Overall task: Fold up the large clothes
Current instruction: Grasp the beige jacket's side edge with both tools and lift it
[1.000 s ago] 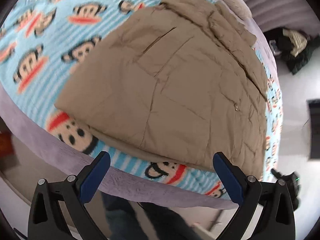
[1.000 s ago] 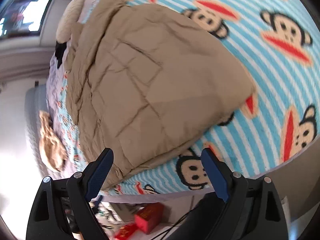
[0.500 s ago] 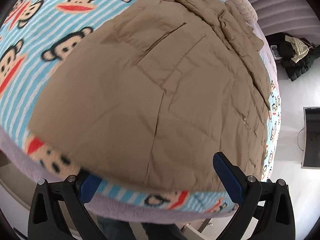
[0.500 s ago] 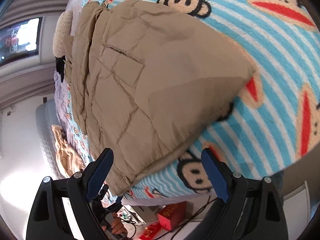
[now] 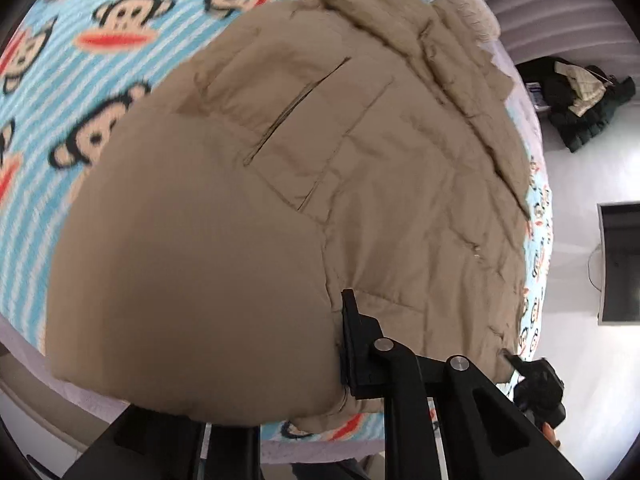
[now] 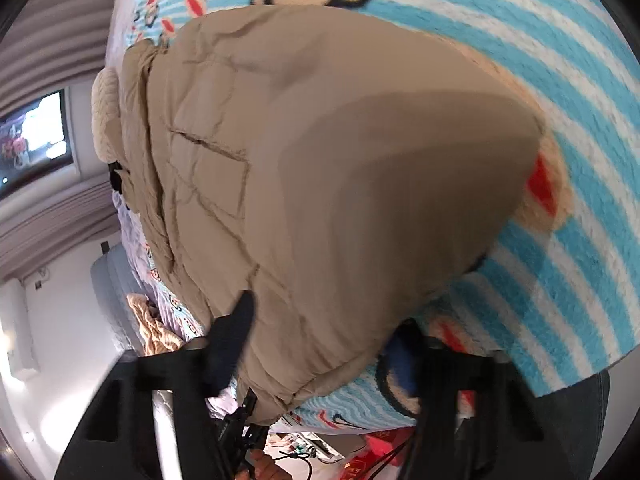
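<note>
A tan quilted jacket (image 5: 360,184) lies spread on the bed; it also fills the right wrist view (image 6: 320,168). My left gripper (image 5: 280,360) is shut on the jacket's near hem corner, whose puffy fabric hides the left finger; the right finger (image 5: 356,340) shows against the cloth. My right gripper (image 6: 320,344) is shut on the other hem corner, with fabric bulging between its fingers (image 6: 236,328). A fur-trimmed hood (image 5: 460,4) lies at the far end.
The bed has a blue striped monkey-print blanket (image 5: 80,60) over a lilac mattress edge (image 5: 320,448). Dark clothes (image 5: 580,100) lie on the floor at right. A beige garment (image 6: 156,328) lies on the far side. A red box (image 6: 384,448) sits below.
Both grippers moved forward onto the jacket's near hem and closed on it; they were open and short of the bed edge before.
</note>
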